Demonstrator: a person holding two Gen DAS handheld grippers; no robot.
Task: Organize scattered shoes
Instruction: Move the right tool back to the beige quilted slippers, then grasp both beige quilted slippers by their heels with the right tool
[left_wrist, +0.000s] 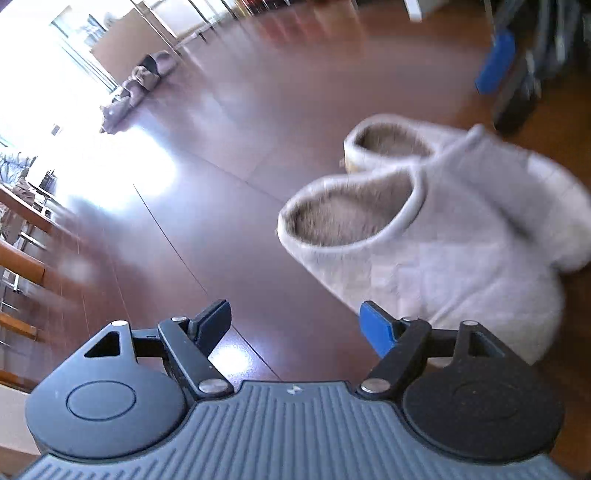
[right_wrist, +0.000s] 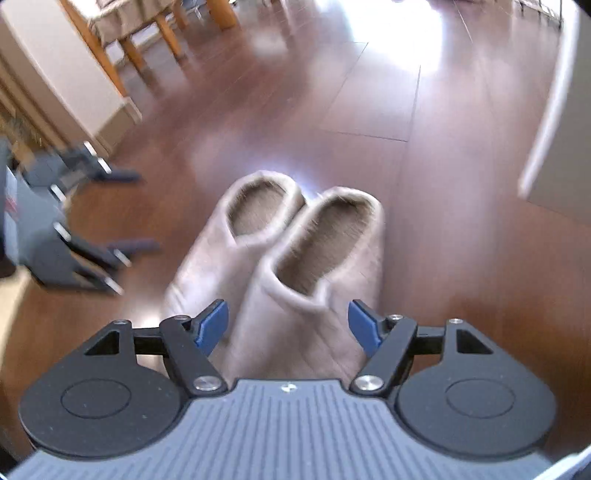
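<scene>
While side by side, pale slippers (right_wrist: 280, 258) on wood floor (right_wrist: 424, 221).

Glossy dark-brown wood floor (right_wrist: 369, 110), planked, mirror-bright at the upper right of the right wrist view. Soft pale-grey fleecy cloth on the slippers (right_wrist: 280, 258), coarser brownish pile inside (blurred). Matt black plastic arms, ribbed grey casing and smooth blue pads on the right gripper (right_wrist: 288, 325); shiny metal rivets. Same finishes on the left gripper (left_wrist: 295, 328). Varnished light wood on the furniture legs (right_wrist: 166, 33), upper left.
</scene>
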